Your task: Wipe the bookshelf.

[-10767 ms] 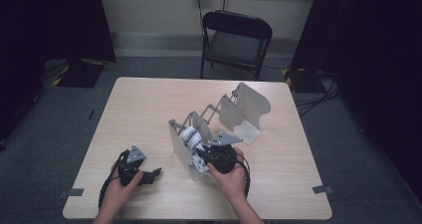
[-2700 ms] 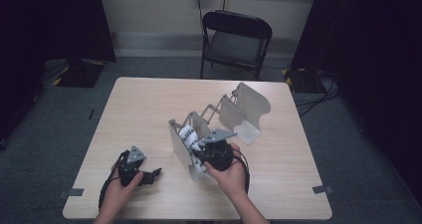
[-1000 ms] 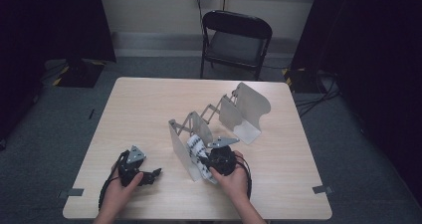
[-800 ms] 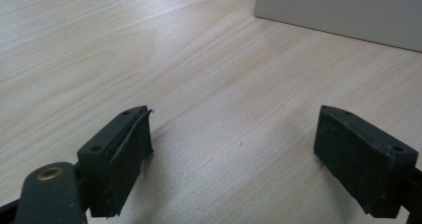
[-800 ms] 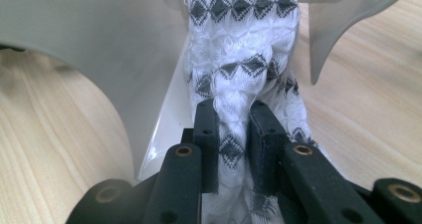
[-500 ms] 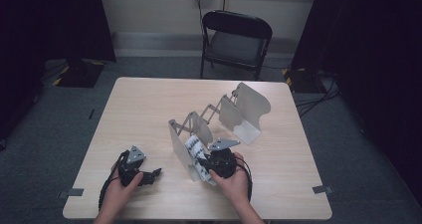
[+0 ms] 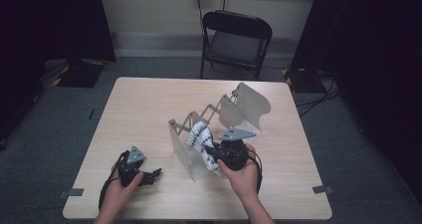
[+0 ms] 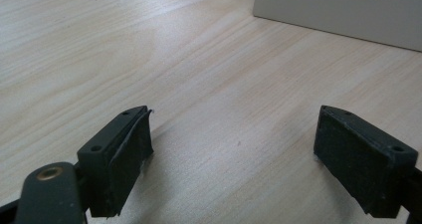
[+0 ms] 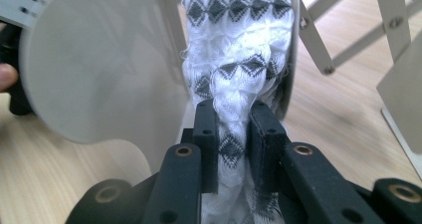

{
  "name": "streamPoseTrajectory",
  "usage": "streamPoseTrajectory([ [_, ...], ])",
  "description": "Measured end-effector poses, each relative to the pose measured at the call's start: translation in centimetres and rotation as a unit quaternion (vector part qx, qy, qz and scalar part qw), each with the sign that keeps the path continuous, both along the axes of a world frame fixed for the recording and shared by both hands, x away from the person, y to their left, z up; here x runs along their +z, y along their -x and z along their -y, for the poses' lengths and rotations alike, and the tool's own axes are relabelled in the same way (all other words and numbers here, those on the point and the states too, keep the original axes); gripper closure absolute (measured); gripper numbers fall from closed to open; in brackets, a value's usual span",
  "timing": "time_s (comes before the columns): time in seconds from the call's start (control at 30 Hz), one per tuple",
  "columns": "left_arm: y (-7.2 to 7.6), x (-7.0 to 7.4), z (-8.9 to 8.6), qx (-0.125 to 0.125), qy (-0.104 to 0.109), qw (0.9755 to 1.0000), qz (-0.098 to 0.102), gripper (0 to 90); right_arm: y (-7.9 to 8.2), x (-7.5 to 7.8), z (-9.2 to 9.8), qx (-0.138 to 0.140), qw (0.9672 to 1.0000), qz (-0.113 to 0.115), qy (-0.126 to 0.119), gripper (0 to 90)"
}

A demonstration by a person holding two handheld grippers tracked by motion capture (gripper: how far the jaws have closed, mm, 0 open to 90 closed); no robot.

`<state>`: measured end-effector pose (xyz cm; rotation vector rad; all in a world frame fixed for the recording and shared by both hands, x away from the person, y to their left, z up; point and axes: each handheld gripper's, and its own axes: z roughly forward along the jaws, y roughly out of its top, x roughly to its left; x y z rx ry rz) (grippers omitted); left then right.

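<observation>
Presently, the right claw (image 9: 234, 129) pinches a white patterned sock (image 9: 239, 50) hanging ahead of it between the plates of an accordion rack (image 7: 219, 129). Left claw (image 8: 234, 154) rests spread on the surface (image 8: 209, 64). Next likely move: draw the sock clear without snagging.

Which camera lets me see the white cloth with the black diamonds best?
The right gripper view: the knitted cloth is close up, pinched between the right gripper's jaws, beside a grey rack plate. In the high view the cloth is small, draped at the folding rack. The left gripper view gives bare table.
</observation>
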<state>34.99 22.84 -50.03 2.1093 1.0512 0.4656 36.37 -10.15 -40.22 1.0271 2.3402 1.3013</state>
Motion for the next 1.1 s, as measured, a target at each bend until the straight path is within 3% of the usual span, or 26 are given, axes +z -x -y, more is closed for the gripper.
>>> streamPoseTrajectory([
  [0.27,0.0,0.0,0.0,0.000,0.000,1.0000,0.000,14.7,-0.5,-2.2,0.4,-0.008,0.9997,-0.021,0.008,77.0],
  [0.6,0.0,0.0,0.0,0.001,0.001,1.0000,-0.001,14.7,-0.5,-5.4,-0.4,-0.002,0.9982,-0.047,0.037,77.0],
  [0.8,0.0,0.0,0.0,0.001,0.001,1.0000,-0.001,14.7,-0.3,-6.5,-0.4,0.003,0.9971,-0.061,0.045,77.0],
  [0.93,0.0,0.0,0.0,0.000,0.000,1.0000,0.000,14.7,-0.2,-6.4,-0.3,0.004,0.9969,-0.065,0.044,77.0],
  [1.1,0.0,0.0,0.0,0.000,0.000,1.0000,0.000,14.7,0.2,-3.8,0.1,0.007,0.9989,-0.039,0.026,77.0],
])
